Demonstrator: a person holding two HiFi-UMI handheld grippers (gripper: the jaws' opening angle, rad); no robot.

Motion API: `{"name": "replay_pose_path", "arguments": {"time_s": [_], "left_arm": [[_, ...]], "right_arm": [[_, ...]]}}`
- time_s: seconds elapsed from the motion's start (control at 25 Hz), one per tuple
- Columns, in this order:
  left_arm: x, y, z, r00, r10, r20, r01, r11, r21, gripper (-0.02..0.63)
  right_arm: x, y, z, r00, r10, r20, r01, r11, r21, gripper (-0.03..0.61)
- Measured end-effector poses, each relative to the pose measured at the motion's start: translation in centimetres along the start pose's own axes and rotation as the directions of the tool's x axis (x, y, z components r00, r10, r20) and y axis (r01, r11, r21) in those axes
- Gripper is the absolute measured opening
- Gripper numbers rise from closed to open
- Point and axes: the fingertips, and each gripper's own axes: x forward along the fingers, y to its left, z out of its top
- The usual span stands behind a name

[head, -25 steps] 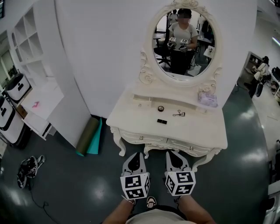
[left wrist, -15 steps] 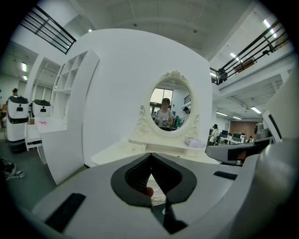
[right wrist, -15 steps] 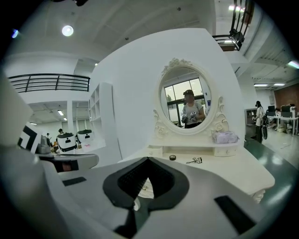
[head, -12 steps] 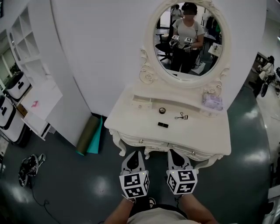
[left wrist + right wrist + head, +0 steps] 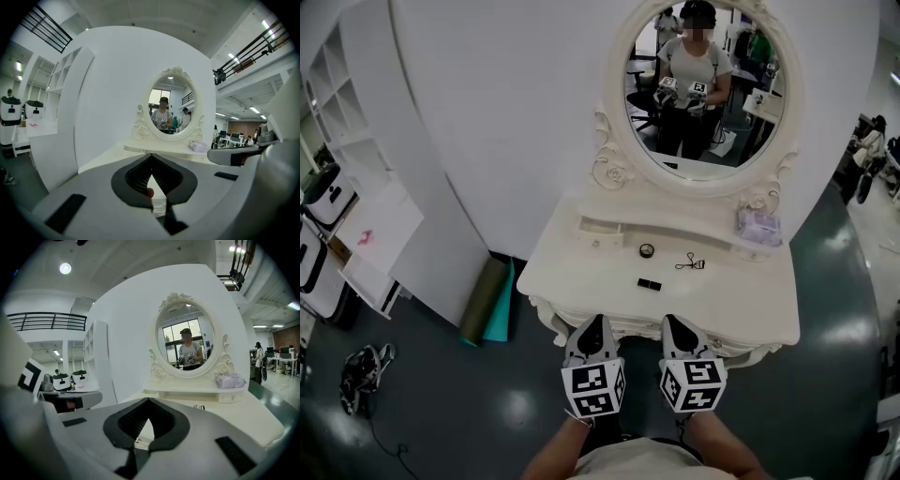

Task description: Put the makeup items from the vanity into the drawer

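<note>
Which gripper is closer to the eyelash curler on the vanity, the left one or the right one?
Right. The right gripper is at the front edge of the vanity, nearly in line with the eyelash curler. The left gripper is beside it, farther to the left.

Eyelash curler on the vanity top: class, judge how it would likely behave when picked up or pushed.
The eyelash curler looks thin and wiry, so it is probably light and stiff. It lies flat on the vanity, so a push would likely slide it, not roll it.
</note>
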Motion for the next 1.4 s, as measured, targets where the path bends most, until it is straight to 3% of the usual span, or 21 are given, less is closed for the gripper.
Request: {"name": "replay_pose_path", "arguments": {"time_s": [0.64, 1.08, 1.4], "left_arm": [[13.9, 4.9, 6.4, 0.997, -0.076, 0.007, 0.075, 0.995, 0.067, 0.008], [20.4, 6.4, 7.7, 0.989, -0.147, -0.019, 0.148, 0.987, 0.065, 0.008], [22.8, 5.7, 5.7, 0.984, -0.162, -0.077, 0.165, 0.985, 0.040, 0.008]], "right_arm": [[13.6, -1.8, 6.0, 0.997, -0.075, 0.033, 0.074, 0.997, 0.026, 0.017], [18.5, -2.9, 7.5, 0.989, -0.149, 0.018, 0.148, 0.989, 0.030, 0.017], [19.4, -4.6, 6.3, 0.984, -0.175, -0.026, 0.176, 0.983, 0.044, 0.017]]}}
